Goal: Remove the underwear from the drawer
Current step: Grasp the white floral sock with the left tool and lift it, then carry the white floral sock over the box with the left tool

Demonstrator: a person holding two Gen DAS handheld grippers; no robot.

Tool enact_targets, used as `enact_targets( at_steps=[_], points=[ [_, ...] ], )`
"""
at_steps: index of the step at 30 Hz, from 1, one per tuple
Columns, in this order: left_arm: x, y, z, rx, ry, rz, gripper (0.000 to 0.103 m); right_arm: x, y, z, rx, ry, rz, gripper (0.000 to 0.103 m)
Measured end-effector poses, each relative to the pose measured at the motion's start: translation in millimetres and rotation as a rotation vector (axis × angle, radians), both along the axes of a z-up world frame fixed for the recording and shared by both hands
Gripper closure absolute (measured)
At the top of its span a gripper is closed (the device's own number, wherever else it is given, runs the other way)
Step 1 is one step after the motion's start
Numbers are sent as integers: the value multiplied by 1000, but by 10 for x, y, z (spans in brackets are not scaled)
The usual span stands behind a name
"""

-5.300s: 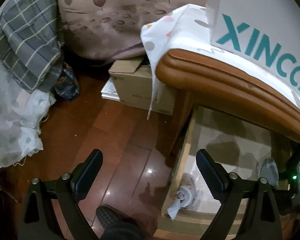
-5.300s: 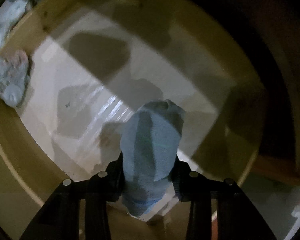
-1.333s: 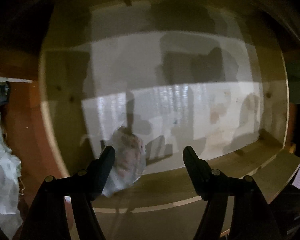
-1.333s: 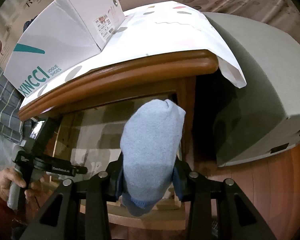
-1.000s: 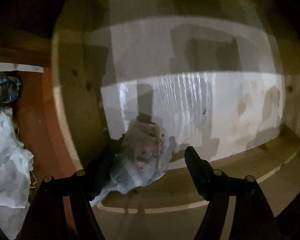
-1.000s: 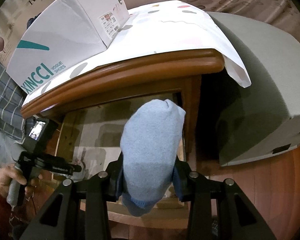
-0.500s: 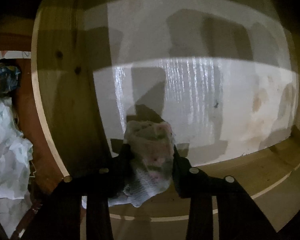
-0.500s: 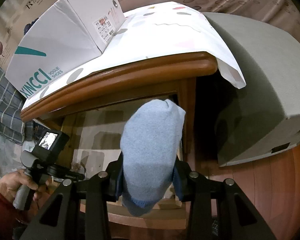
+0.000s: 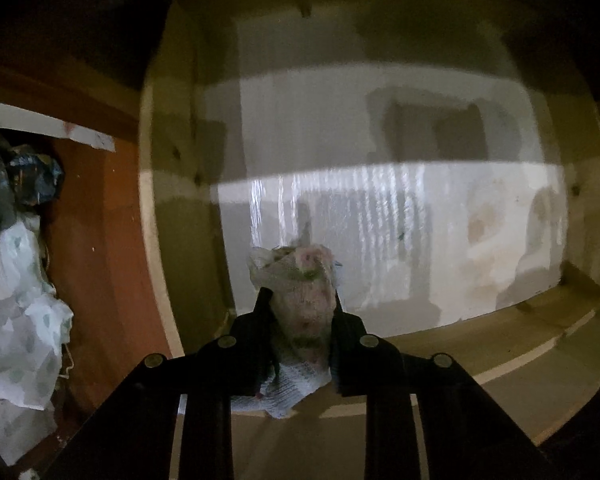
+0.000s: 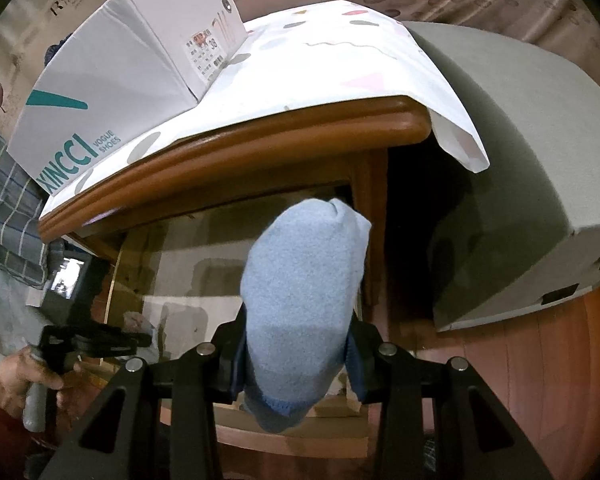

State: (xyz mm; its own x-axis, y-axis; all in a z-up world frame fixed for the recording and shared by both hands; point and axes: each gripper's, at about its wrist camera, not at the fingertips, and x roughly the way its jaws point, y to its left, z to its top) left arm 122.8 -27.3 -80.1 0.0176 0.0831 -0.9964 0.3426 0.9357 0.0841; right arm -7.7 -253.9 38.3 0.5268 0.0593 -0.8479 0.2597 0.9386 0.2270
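In the left wrist view I look straight down into the open wooden drawer (image 9: 180, 232), which has a pale shiny liner. My left gripper (image 9: 300, 297) has its jaws closing, and the pads press on a bunched white floral underwear (image 9: 292, 266) near the drawer's front left corner. In the right wrist view my right gripper (image 10: 298, 326) is shut on a rolled light-blue underwear (image 10: 304, 276), held up in front of the drawer (image 10: 118, 280). A hand (image 10: 16, 376) holding the left tool shows at the lower left there.
A white shoe box (image 10: 112, 92) stands on a patterned cloth (image 10: 320, 68) over the nightstand's wooden top (image 10: 260, 140). A grey padded block (image 10: 520, 160) is on the right. Reddish wood floor (image 9: 100, 260) and crumpled fabric (image 9: 16, 300) lie left of the drawer.
The left jaws have closed from wide apart onto the floral underwear, and it has come up a little off the liner. The right gripper and its blue underwear have stayed put.
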Motion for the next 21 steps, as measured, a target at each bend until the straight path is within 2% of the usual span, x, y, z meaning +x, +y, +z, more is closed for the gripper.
enact_targets(
  at_steps=[6,11,16,21],
  points=[
    [-164,-7,311,-16,-134,-7,82,22,39,-38,-16,12,5,64],
    [-298,-15,678,-33,-280,3,81,41,92,-77,-33,21,19,64],
    [-414,118,966,-63,-389,22,81,77,148,-127,-76,27,32,64],
    [-564,83,1308,-40,-527,4,81,100,214,-134,-96,-1,52,64]
  ],
)
